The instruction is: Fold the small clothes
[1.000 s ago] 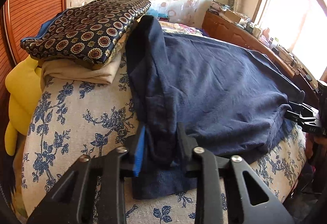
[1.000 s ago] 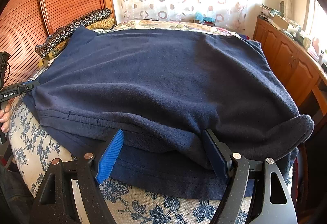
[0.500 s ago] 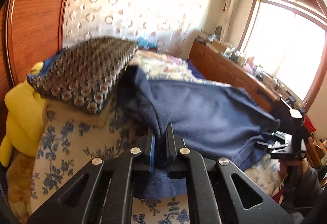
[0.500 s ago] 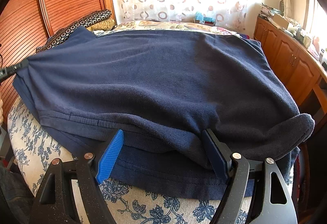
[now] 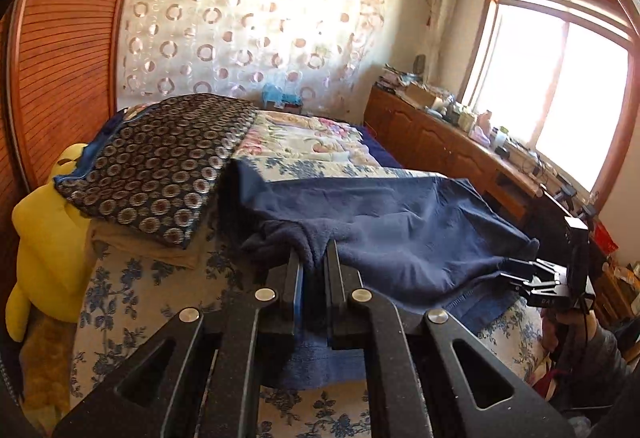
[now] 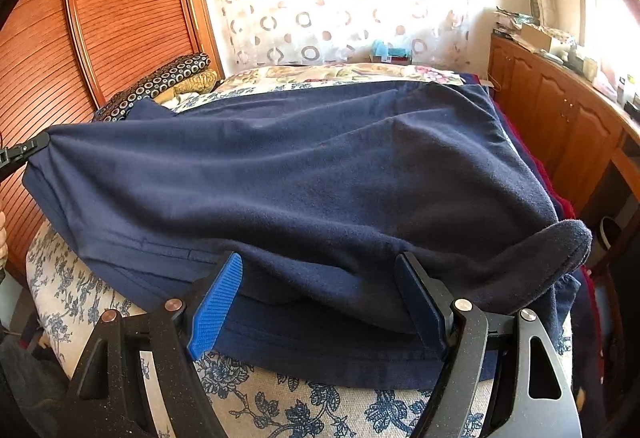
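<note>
A navy fleece garment (image 5: 400,222) lies spread on the floral bed cover (image 5: 152,278). My left gripper (image 5: 314,252) is shut on the garment's near left corner and holds that corner raised off the bed, so the cloth drapes down from it. In the right wrist view the left gripper (image 6: 24,152) shows at the left edge, pinching the garment (image 6: 300,178). My right gripper (image 6: 318,260) stands open and wide, low at the garment's near edge, with a thick fold of fleece lying loosely between its fingers. The left wrist view shows the right gripper (image 5: 536,278) at the garment's far end.
A patterned pillow (image 5: 160,166) on a beige one and a yellow plush toy (image 5: 44,230) sit at the bed's left. A slatted wooden panel (image 6: 120,18) rises behind them. A cluttered wooden cabinet (image 5: 440,146) runs along the right. Dark red cloth (image 6: 564,206) lies under the garment's right side.
My left gripper closed on the garment's corner and rose with it, pulling the cloth taut. The right gripper stayed where it was, still open.
</note>
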A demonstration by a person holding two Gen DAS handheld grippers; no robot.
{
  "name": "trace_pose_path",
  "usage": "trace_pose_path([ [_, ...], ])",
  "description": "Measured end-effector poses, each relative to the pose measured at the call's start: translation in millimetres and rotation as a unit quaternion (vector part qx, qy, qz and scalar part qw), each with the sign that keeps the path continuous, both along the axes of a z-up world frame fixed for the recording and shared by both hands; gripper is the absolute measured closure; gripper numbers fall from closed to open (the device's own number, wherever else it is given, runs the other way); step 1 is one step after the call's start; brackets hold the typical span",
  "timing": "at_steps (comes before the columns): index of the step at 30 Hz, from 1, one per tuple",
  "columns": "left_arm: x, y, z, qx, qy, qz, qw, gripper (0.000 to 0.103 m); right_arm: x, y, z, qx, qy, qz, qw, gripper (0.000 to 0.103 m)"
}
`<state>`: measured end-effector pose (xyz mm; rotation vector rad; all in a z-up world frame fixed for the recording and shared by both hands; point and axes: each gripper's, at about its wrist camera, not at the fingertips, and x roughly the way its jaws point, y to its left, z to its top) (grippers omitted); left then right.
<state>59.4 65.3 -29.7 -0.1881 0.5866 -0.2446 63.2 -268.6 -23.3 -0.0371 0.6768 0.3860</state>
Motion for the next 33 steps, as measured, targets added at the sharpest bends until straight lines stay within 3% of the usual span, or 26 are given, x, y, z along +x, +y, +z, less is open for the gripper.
trace_pose_path([
  [8,19,-38,25,0.017,-0.018,-0.044,0.9987,0.094,-1,-8,9,-0.015,-0.007,-0.019,1.0,0.023],
  [14,51,-98,51,0.029,-0.032,-0.107,0.9933,0.094,-10,-37,22,0.001,-0.027,-0.045,0.999,0.023],
  [19,68,-162,69,0.05,-0.036,-0.165,0.9844,0.094,-22,-66,33,0.02,-0.046,-0.066,0.997,0.023],
  [25,77,-234,86,0.074,-0.041,-0.242,0.9665,0.094,-36,-88,34,0.029,-0.049,-0.086,0.995,0.023],
  [30,85,-276,77,0.096,-0.025,-0.27,0.9578,0.094,-40,-94,31,0.026,-0.044,-0.092,0.994,0.023],
  [31,85,-279,73,0.097,-0.021,-0.276,0.9561,0.092,-39,-93,31,0.026,-0.044,-0.092,0.994,0.023],
  [33,84,-280,67,0.092,-0.017,-0.29,0.9523,0.071,-37,-92,31,0.025,-0.042,-0.091,0.995,0.023],
])
